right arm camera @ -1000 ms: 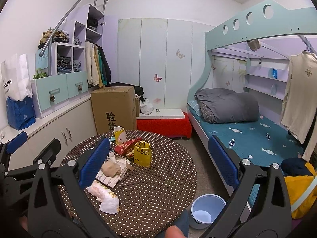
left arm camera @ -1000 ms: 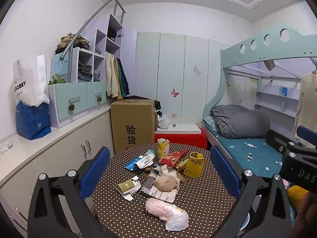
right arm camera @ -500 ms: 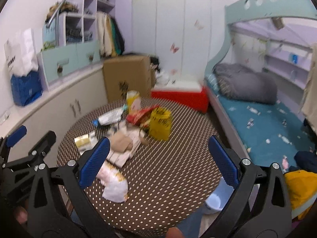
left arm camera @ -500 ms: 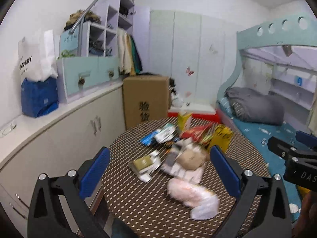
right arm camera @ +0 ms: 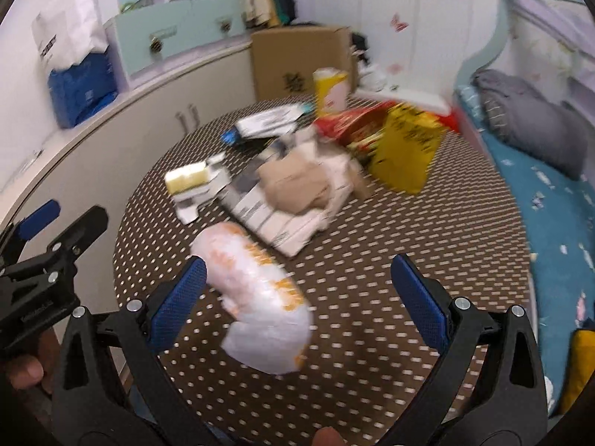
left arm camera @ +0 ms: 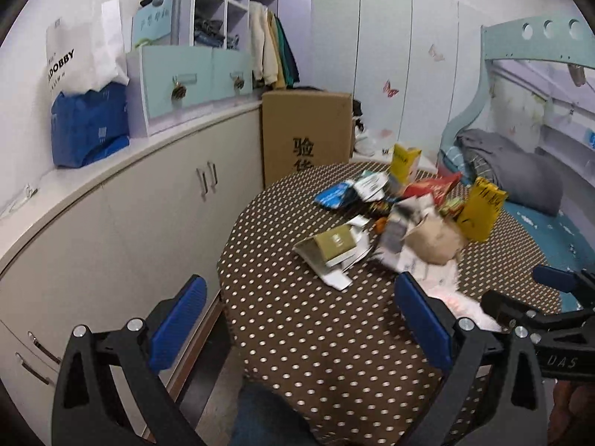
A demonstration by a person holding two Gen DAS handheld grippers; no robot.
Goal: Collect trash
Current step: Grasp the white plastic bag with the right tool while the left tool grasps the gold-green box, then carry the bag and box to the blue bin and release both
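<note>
Trash lies heaped on a round brown polka-dot table (left arm camera: 297, 319) (right arm camera: 372, 271). A white and orange plastic bag (right arm camera: 256, 297) lies nearest, between the fingers of my open right gripper (right arm camera: 297, 297). Behind it sit crumpled paper with a tan wad (right arm camera: 297, 186) (left arm camera: 431, 238), a yellow bag (right arm camera: 409, 148) (left arm camera: 481, 212), a red wrapper (right arm camera: 357, 122), a yellow carton (left arm camera: 403, 163), blue wrappers (left arm camera: 334, 197) and a small olive box (left arm camera: 334, 241). My left gripper (left arm camera: 297, 323) hangs open above the table's near left edge, holding nothing. The right gripper's body (left arm camera: 550, 319) shows at right.
Low white cabinets (left arm camera: 130, 230) run along the left wall, with a blue bag (left arm camera: 89, 126) and a white bag on top. A tall cardboard box (left arm camera: 305, 133) stands behind the table. A bunk bed with a grey blanket (left arm camera: 520, 171) fills the right side.
Both grippers have dropped and moved closer to the table, tilting down. The white and orange bag now sits between the right gripper's fingers. The views are motion-blurred.
</note>
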